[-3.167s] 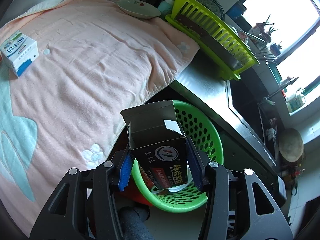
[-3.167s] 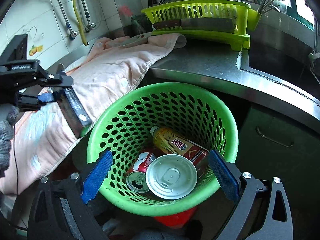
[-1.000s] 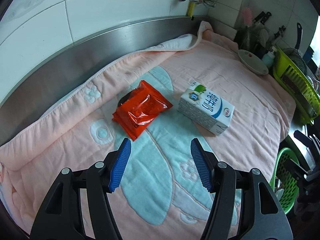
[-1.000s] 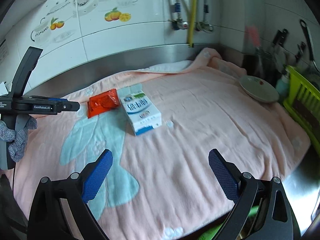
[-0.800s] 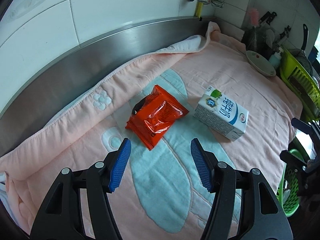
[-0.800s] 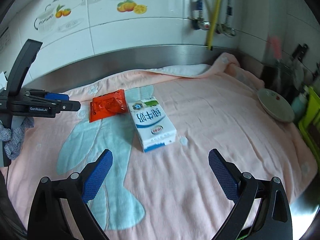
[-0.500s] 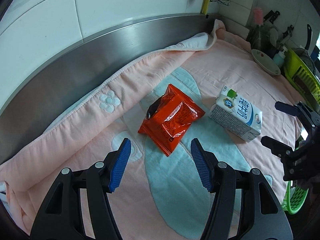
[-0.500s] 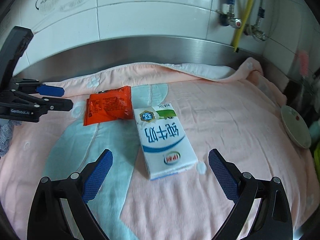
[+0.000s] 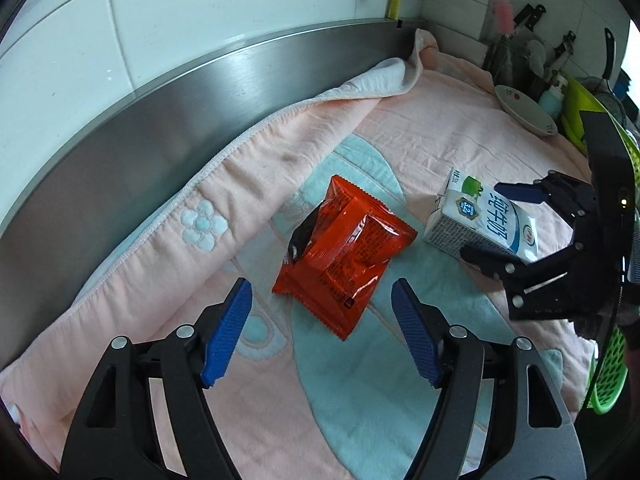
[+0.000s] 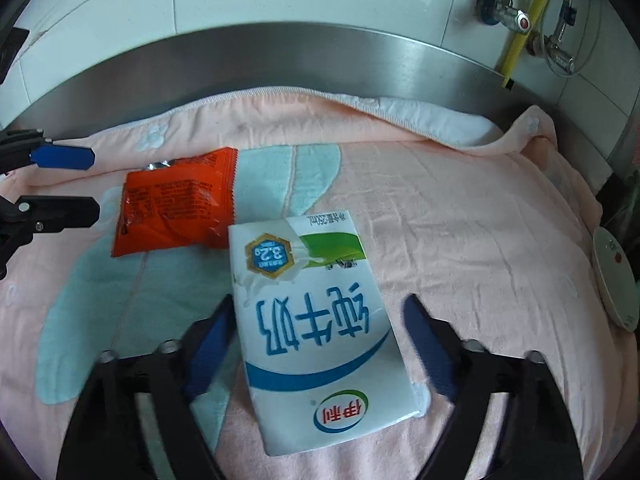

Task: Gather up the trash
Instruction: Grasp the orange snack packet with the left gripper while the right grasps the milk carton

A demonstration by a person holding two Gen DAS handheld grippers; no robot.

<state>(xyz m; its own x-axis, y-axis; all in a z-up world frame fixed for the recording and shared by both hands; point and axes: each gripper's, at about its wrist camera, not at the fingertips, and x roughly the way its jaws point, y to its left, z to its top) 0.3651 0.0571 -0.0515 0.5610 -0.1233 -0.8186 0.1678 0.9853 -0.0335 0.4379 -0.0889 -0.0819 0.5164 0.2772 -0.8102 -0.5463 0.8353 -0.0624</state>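
Two pieces of trash lie on the pink towel covering the table: a red snack packet and, just beside it, a milk carton lying flat. The left gripper has just been opening — nothing between its jaws, the packet ahead. The right gripper has just been closing, straddling the carton, not yet clamping it. Judged best: lower each squarely, then squeeze gently — the packet may slip.

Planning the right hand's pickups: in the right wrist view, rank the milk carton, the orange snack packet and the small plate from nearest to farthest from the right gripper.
1. Milk carton: between the right gripper's fingers.
2. Orange snack packet: beyond the carton, to the left.
3. Small plate: far right edge of the towel.
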